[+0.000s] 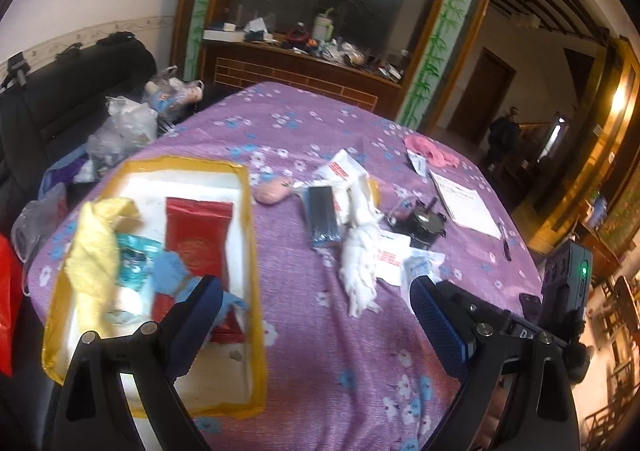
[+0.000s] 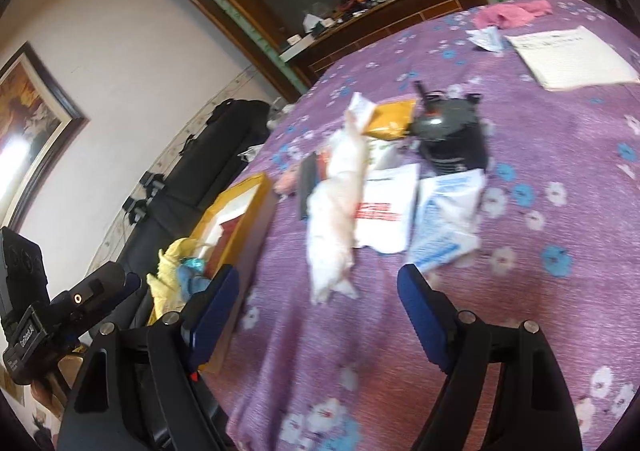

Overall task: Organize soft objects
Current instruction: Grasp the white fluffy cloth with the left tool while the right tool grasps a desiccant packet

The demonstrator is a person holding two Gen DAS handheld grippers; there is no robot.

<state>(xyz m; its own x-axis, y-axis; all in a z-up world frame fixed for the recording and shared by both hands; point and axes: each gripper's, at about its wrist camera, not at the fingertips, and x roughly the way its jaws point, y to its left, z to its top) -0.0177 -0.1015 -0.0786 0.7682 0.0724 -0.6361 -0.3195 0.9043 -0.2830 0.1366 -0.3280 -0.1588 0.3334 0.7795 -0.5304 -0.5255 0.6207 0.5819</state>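
A white foam box with yellow tape [image 1: 248, 211] sits at the table's left; it holds a yellow cloth [image 1: 94, 247], a red packet [image 1: 198, 239] and a blue glove [image 1: 172, 267]. A white fluffy cloth [image 1: 360, 251] lies on the purple flowered tablecloth [image 1: 340, 351], seen also in the right wrist view [image 2: 334, 211]. A pink soft item [image 1: 272, 191] and a pink cloth [image 1: 430, 151] lie farther back. My left gripper [image 1: 316, 291] is open and empty, above the box's right edge. My right gripper [image 2: 318, 287] is open and empty, just short of the white cloth.
White plastic packets [image 2: 384, 203], a blue-printed packet [image 2: 448, 219], a dark case [image 1: 322, 219], a black round device [image 2: 448, 135], a yellow packet [image 2: 392, 117] and a paper pad [image 2: 572, 55] lie on the table. A black sofa [image 1: 60, 99] with bags stands left; a cluttered cabinet [image 1: 304, 67] behind.
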